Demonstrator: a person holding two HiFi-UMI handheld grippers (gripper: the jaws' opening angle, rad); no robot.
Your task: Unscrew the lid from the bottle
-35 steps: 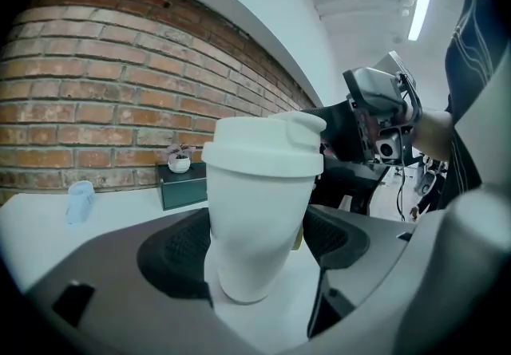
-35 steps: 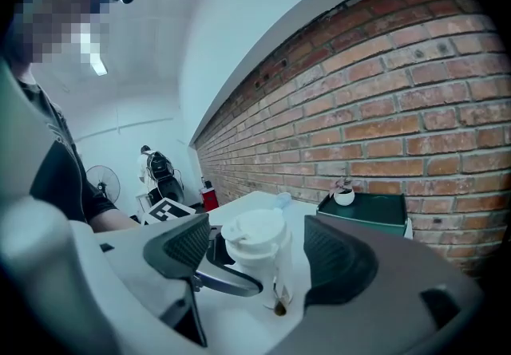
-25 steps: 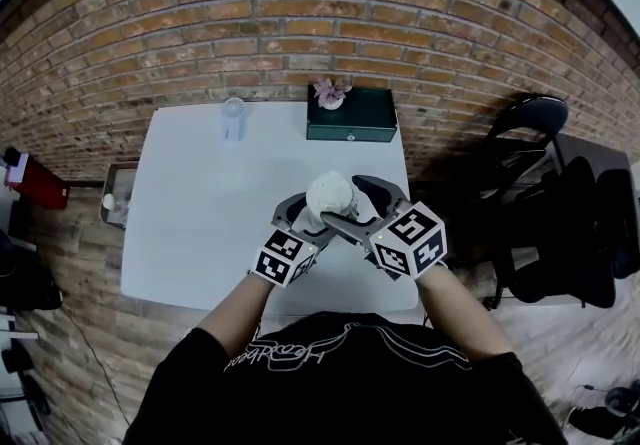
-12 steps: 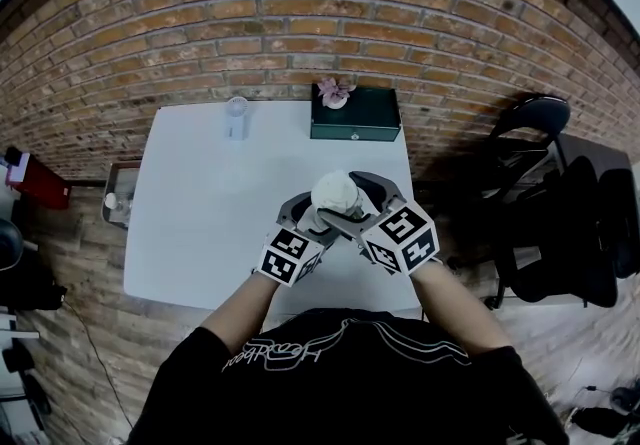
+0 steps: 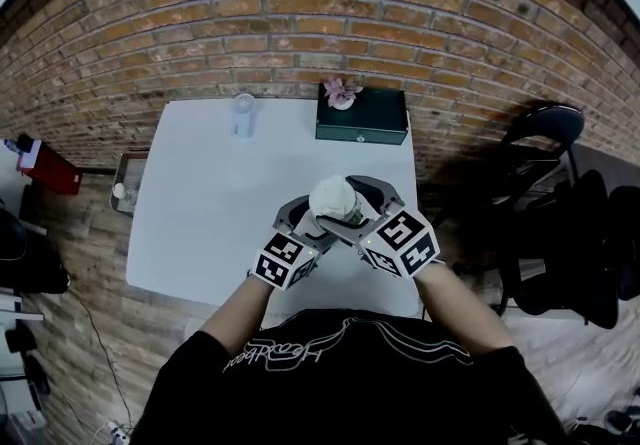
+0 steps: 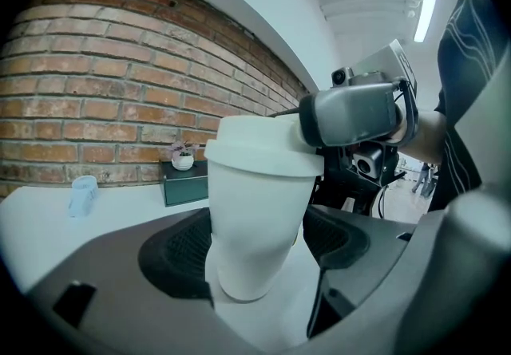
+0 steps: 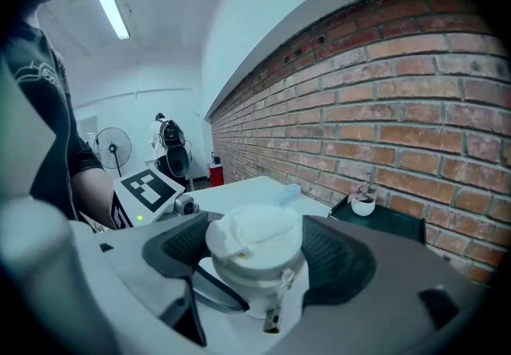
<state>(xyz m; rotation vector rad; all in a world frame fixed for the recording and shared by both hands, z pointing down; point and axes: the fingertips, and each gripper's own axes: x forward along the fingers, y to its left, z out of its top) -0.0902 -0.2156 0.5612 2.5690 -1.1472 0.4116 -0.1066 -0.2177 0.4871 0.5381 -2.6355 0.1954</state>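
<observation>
Clamps a white bottle [image 6: 254,222] low on its body with the left gripper [image 6: 255,254], ribbed black pads pressed to either side, bottle roughly upright. Grasps the white lid [image 7: 255,235] from the opposite side with the right gripper [image 7: 259,256], jaws spread wide yet snug against the lid's rim, lid on the bottle. Holds both over the near right part of a white table [image 5: 200,213]; hard to tell whether the bottle's base touches the top. Carries a cube of black-and-white square markers on the left [image 5: 283,260] and on the right [image 5: 402,241]. Wears a black shirt with pale script lettering [image 5: 330,343], too warped to read. Faces a dark green box [image 5: 362,121] at the table's far edge with a small potted plant [image 5: 341,93] on top, a clear cup [image 5: 243,115] to its left, both before a brick wall [image 5: 300,23].
</observation>
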